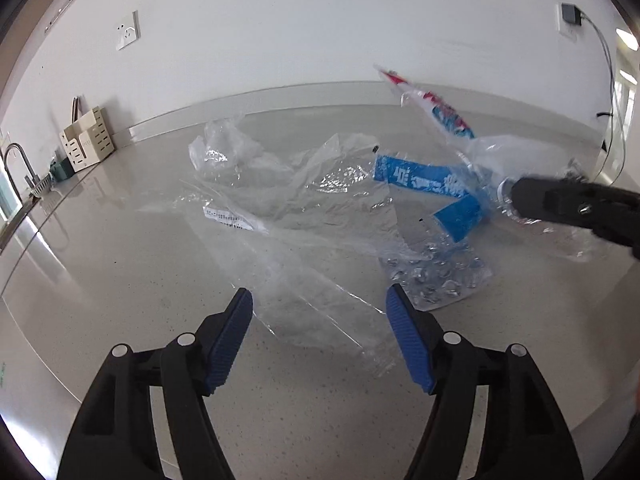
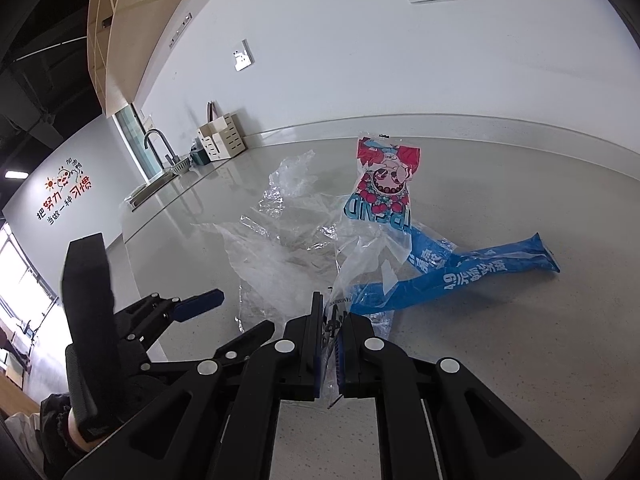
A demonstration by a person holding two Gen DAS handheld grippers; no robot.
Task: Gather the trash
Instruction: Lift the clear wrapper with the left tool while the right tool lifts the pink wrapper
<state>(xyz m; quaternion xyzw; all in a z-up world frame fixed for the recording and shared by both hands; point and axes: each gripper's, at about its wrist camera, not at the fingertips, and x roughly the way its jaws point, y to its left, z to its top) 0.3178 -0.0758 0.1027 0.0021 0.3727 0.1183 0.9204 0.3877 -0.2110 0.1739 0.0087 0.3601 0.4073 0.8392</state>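
Note:
Crumpled clear plastic film (image 1: 256, 184) lies spread on the grey countertop (image 1: 120, 280), and its near edge reaches between the fingers of my left gripper (image 1: 320, 300), which stands open just above it without touching. A blue printed wrapper (image 1: 424, 184) and a piece of bubble wrap (image 1: 436, 276) lie to the right. My right gripper (image 2: 330, 312) is shut on the lower edge of a clear bag with a red and blue cartoon print (image 2: 380, 184), which stands up from the pads. In the right wrist view the blue wrapper (image 2: 460, 276) lies behind that bag.
A sink with a faucet (image 2: 158, 148) and a beige utensil holder (image 2: 222, 136) stand at the far left of the counter. Wall sockets (image 1: 127, 32) sit on the white wall. A cable (image 1: 612, 92) hangs at the right. The counter's edge runs along the left.

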